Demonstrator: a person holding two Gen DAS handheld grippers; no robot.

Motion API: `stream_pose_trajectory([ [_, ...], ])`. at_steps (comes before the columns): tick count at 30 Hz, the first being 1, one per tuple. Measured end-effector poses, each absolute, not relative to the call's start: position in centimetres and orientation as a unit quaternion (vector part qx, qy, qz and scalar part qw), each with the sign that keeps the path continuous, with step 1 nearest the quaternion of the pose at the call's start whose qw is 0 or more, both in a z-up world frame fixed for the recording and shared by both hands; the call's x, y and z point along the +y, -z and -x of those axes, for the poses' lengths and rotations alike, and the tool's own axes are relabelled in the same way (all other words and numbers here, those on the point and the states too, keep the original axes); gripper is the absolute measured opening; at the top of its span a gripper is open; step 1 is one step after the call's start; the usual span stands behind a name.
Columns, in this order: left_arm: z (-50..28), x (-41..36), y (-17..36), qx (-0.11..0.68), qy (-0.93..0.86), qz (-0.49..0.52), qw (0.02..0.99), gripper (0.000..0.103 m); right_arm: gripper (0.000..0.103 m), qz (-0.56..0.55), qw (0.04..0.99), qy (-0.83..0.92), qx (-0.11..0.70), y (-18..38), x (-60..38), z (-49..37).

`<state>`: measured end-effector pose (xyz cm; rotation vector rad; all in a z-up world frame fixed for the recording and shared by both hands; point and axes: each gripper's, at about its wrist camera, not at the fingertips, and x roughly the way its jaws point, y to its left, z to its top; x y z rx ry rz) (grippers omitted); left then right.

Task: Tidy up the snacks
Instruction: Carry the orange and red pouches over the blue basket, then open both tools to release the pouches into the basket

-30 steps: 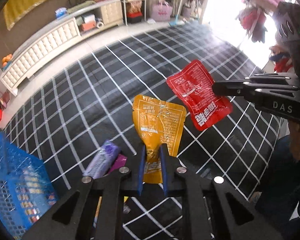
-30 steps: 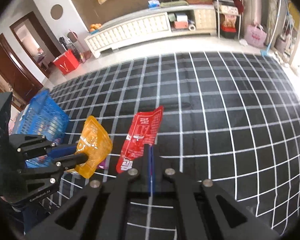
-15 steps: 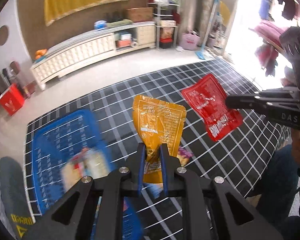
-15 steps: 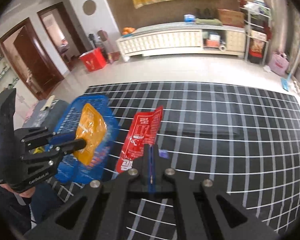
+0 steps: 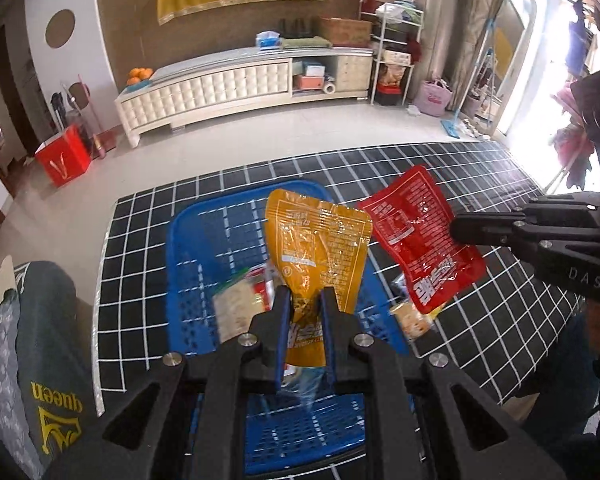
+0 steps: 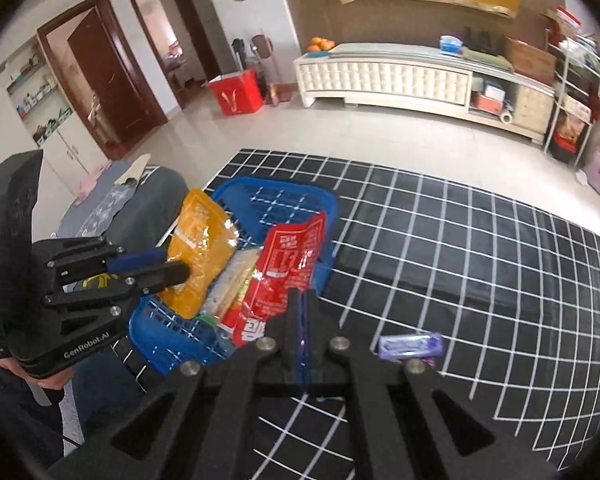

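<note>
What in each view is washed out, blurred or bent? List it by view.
Left wrist view: doorway at right blown out white; basket contents smeared; grid mat lines bowed by the fisheye. Right wrist view: evenly lit, dark rounded corners, cabinet curved.

Left gripper (image 5: 305,300): black frame, blue finger pads, silver screws, "GenRobot.AI" lettering. Right gripper (image 6: 300,300): matching black frame, "DAS" lettering.

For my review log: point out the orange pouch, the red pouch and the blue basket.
orange pouch (image 5: 316,240), left wrist view, middle of its panel.
red pouch (image 5: 416,232), left wrist view, printed face.
blue basket (image 6: 276,190), right wrist view, far rim.
</note>
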<state>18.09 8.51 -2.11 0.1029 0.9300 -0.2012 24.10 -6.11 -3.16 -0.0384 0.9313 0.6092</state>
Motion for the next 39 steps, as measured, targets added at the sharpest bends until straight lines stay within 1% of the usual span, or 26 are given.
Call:
stream_pose_trajectory([
  [8,-19.8,10.5,4.5,0.469,0.086,-0.034,0.878,0.014,0.002,0.035,0.842,-0.289,0.455,4.5,-4.0,-25.0],
  [14,-21.9,10.8,6.7,0.498,0.083,0.004,0.863,0.016,0.002,0.036,0.841,-0.275,0.465,5.1,-4.3,-25.1],
  [16,-22.3,10.6,7.0,0.502,0.071,0.01,0.862,0.024,0.002,0.036,0.843,-0.269,0.465,5.0,-4.7,-25.2],
  [18,-22.6,10.4,7.2,0.502,0.064,0.011,0.862,0.046,0.002,0.034,0.844,-0.264,0.466,4.9,-5.0,-25.3],
  [19,-22.7,10.4,7.3,0.501,0.062,0.012,0.863,0.048,0.002,0.032,0.844,-0.262,0.466,4.8,-5.2,-25.3],
  [27,-22.0,11.6,6.2,0.493,0.051,0.027,0.868,0.048,0.002,0.035,0.846,-0.262,0.463,4.2,-4.9,-25.1],
  [39,-19.9,14.9,3.6,0.471,0.028,0.013,0.882,0.048,0.002,0.061,0.837,-0.287,0.462,4.1,-0.3,-25.6],
])
